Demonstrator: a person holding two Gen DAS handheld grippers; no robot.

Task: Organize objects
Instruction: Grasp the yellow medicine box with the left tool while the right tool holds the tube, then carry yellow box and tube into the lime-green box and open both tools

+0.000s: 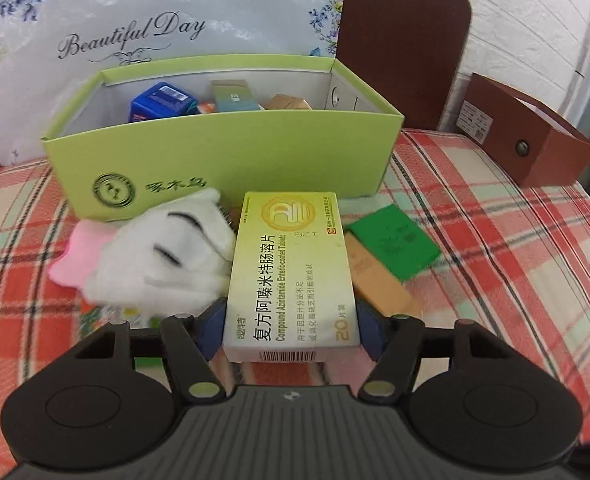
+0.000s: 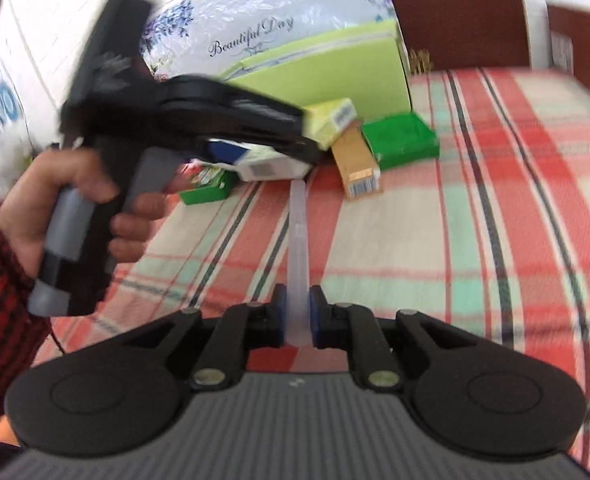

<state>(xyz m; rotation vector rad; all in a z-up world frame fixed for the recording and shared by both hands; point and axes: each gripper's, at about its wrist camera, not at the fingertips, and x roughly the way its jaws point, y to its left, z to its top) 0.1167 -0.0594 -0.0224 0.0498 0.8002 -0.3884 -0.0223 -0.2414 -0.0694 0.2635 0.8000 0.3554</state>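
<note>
Plastic bag [image 1: 155,20] reads "Beautiful Day"; medicine box [image 1: 291,276] "20".

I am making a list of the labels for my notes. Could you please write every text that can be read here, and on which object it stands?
"Beautiful Day": white flowered plastic bag behind the open light green cardboard box.
"复方阿嗪米特肠溶片", "Compound Azintamide Enteric-coated Tablets", "20 片装": yellow-white medicine carton in the left gripper.
Green box's logo characters: blurred.
Brown cardboard box label, barcodes: too small.
Translucent stick in the right gripper: none.
</note>
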